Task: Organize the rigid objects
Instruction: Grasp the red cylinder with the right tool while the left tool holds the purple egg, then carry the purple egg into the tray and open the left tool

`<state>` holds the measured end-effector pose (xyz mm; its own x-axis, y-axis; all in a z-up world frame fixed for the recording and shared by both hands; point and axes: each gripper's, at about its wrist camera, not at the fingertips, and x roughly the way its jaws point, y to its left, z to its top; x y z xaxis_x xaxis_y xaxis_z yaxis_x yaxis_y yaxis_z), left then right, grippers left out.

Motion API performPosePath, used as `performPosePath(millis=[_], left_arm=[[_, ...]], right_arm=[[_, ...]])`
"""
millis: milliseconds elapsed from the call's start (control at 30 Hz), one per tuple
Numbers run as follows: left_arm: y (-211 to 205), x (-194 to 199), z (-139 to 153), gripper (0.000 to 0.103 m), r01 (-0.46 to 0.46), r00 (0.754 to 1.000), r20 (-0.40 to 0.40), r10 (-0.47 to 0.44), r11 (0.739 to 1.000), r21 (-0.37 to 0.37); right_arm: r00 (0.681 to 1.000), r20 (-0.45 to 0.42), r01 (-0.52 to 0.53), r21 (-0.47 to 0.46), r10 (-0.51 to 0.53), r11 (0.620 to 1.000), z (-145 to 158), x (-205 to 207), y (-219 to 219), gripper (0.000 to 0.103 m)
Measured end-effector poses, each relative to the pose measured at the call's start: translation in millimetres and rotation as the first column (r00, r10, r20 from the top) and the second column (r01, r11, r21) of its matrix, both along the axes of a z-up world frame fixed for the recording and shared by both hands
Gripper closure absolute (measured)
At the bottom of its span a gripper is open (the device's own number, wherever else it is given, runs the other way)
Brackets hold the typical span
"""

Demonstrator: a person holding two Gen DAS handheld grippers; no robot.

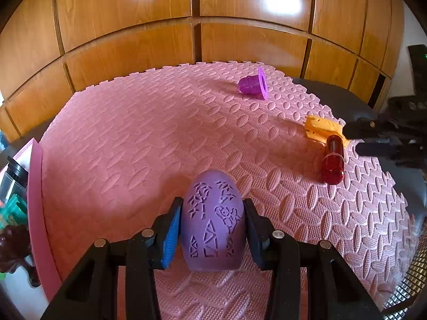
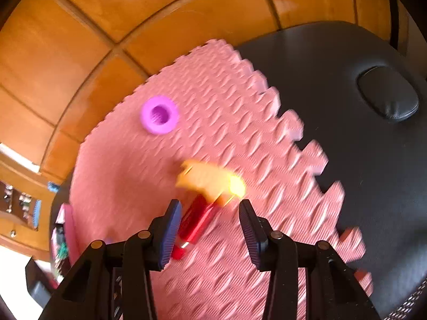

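Note:
My left gripper (image 1: 212, 224) is shut on a purple carved egg-shaped shell (image 1: 213, 221), held over the pink foam mat (image 1: 133, 138). A small purple flanged cup (image 1: 253, 84) lies on its side at the mat's far end; it also shows in the right wrist view (image 2: 159, 114). An orange flat piece (image 1: 321, 128) and a red cylinder (image 1: 332, 160) lie at the mat's right edge. My right gripper (image 2: 210, 222) is open above them; the red cylinder (image 2: 196, 226) lies by its left finger, the orange piece (image 2: 210, 180) just ahead. The right gripper shows in the left wrist view (image 1: 355, 136).
A pink box wall (image 1: 37, 213) with assorted items stands at the mat's left. Wooden cabinet doors (image 1: 186, 26) rise behind. A black padded surface (image 2: 347, 106) lies under and right of the mat (image 2: 213, 133). The right wrist view is motion-blurred.

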<state>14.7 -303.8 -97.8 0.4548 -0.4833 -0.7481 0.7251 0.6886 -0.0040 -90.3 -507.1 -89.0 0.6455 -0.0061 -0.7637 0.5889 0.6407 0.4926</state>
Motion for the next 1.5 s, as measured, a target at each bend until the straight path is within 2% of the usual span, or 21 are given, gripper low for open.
performPosePath(millis=[67, 233, 300, 333, 400, 533, 767, 1100, 1200, 1500], left_arm=[[0.5, -0.2, 0.2, 0.059, 0.000, 1.000, -0.002, 0.000, 1.000, -0.004], [4.6, -0.9, 0.7, 0.059, 0.002, 1.000, -0.009, -0.002, 1.000, -0.019], [6.0, -1.4, 0.8, 0.059, 0.001, 1.000, -0.009, -0.001, 1.000, -0.021], [6.2, -1.6, 0.8, 0.059, 0.000, 1.000, -0.010, -0.001, 1.000, -0.022], [6.3, -1.5, 1.1, 0.059, 0.000, 1.000, -0.011, 0.000, 1.000, -0.024], [6.2, -1.8, 1.7, 0.059, -0.001, 1.000, -0.011, 0.001, 1.000, -0.021], [5.4, -1.4, 2.2, 0.059, -0.002, 1.000, -0.013, 0.002, 1.000, -0.021], [7.0, -3.9, 4.8, 0.059, -0.013, 1.000, -0.020, 0.013, 1.000, 0.001], [12.8, -6.4, 9.1, 0.059, -0.014, 0.998, -0.062, 0.013, 1.000, -0.010], [35.9, -20.7, 50.4, 0.059, -0.015, 0.999, -0.053, 0.010, 0.996, -0.091]], right_arm=[[1.000, 0.003, -0.030, 0.010, 0.030, 0.999, -2.0, 3.2, 10.5, 0.058], [0.998, -0.048, -0.051, -0.054, 0.048, 0.997, -8.6, 29.0, 20.4, 0.058], [0.994, -0.073, -0.087, -0.092, 0.080, 0.992, -12.9, 39.8, 24.3, 0.063], [0.990, -0.103, -0.115, -0.149, 0.100, 0.982, -14.5, 46.1, 31.4, 0.070], [0.981, -0.145, -0.163, -0.251, 0.129, 0.954, -13.3, 50.2, 44.7, 0.077], [0.967, -0.183, -0.232, -0.322, 0.180, 0.918, -14.9, 55.4, 58.8, 0.077], [0.945, -0.240, -0.301, -0.379, 0.221, 0.875, -18.9, 65.7, 65.0, 0.074], [0.934, -0.252, -0.343, -0.442, 0.252, 0.829, -18.9, 66.0, 71.8, 0.076], [0.934, -0.256, -0.345, -0.457, 0.250, 0.820, -19.0, 66.7, 73.3, 0.077], [0.935, -0.252, -0.343, -0.465, 0.250, 0.816, -19.1, 65.1, 74.5, 0.077]])
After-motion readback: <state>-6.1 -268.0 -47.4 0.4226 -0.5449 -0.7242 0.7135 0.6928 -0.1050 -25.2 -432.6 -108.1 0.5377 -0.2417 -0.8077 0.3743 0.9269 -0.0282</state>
